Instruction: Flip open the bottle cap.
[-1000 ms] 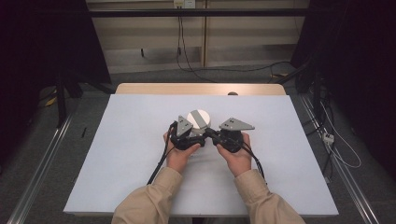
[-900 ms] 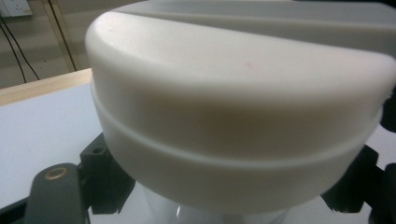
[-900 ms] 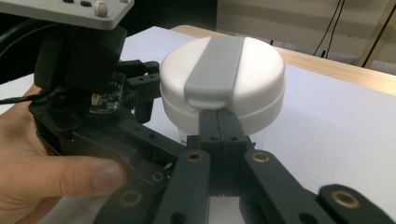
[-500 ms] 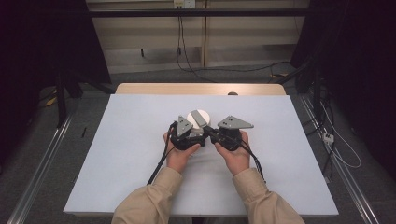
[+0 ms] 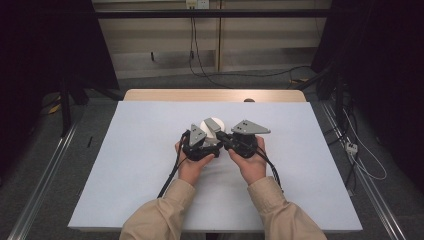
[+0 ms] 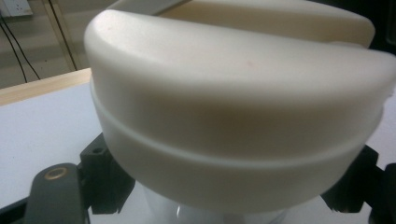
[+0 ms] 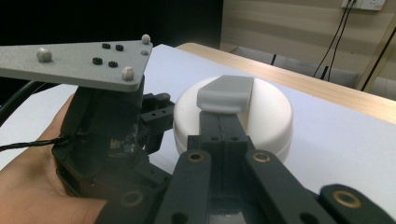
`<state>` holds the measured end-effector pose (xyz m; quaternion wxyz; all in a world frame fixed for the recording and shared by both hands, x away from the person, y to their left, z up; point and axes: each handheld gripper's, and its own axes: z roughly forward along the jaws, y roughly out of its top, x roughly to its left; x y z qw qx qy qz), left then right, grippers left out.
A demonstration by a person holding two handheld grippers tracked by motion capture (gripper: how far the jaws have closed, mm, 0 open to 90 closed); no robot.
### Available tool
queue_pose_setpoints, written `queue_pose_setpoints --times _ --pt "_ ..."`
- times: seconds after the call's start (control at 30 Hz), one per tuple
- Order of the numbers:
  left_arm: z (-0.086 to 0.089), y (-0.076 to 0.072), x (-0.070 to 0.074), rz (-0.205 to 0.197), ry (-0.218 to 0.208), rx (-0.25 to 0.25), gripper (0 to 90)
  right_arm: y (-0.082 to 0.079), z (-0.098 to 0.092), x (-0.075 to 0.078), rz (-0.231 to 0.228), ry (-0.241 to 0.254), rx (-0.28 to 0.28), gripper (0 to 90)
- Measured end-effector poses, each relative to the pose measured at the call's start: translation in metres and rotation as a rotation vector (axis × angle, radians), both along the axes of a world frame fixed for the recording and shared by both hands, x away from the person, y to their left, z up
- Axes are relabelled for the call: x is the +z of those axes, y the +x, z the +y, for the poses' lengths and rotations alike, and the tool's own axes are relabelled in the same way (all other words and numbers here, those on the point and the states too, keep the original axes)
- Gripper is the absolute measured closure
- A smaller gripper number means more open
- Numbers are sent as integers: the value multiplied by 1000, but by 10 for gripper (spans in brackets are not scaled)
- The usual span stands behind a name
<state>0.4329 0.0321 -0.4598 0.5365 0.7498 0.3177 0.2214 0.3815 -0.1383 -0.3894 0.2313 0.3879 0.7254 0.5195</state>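
Observation:
A white round lid (image 5: pixel 212 123) tops a small container at the middle of the table. My left gripper (image 5: pixel 209 136) is shut on the container's body just under the lid (image 6: pixel 233 93), its black jaws showing on either side below the rim. My right gripper (image 5: pixel 221 132) comes in from the right with its jaws shut together. In the right gripper view its tip (image 7: pixel 225 114) lies across the lid (image 7: pixel 266 116), ending in a grey tab (image 7: pixel 225 93); I cannot tell whether that tab belongs to the lid. My left gripper's body (image 7: pixel 107 135) sits close at the left there.
A white sheet (image 5: pixel 125 170) covers the table, with a wooden edge (image 5: pixel 215 95) at the far side. Both forearms in tan sleeves (image 5: pixel 160 215) enter from the bottom. Cables (image 5: pixel 170 175) trail back from the grippers. Metal rails (image 5: pixel 45 175) run beside the table.

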Motion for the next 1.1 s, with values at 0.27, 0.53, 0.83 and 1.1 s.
queue_pose_setpoints --times 0.27,0.53,0.83,1.1 --pt "0 0 0 1 0 1 187 3 3 5 -11 -6 1 900" --pt "0 0 0 -1 4 1 187 7 6 9 -18 -12 -2 900" --pt "0 -1 0 -1 5 0 187 12 5 12 -30 0 -9 900" --pt "0 -1 0 -3 6 0 187 17 6 15 -30 -15 -9 900"
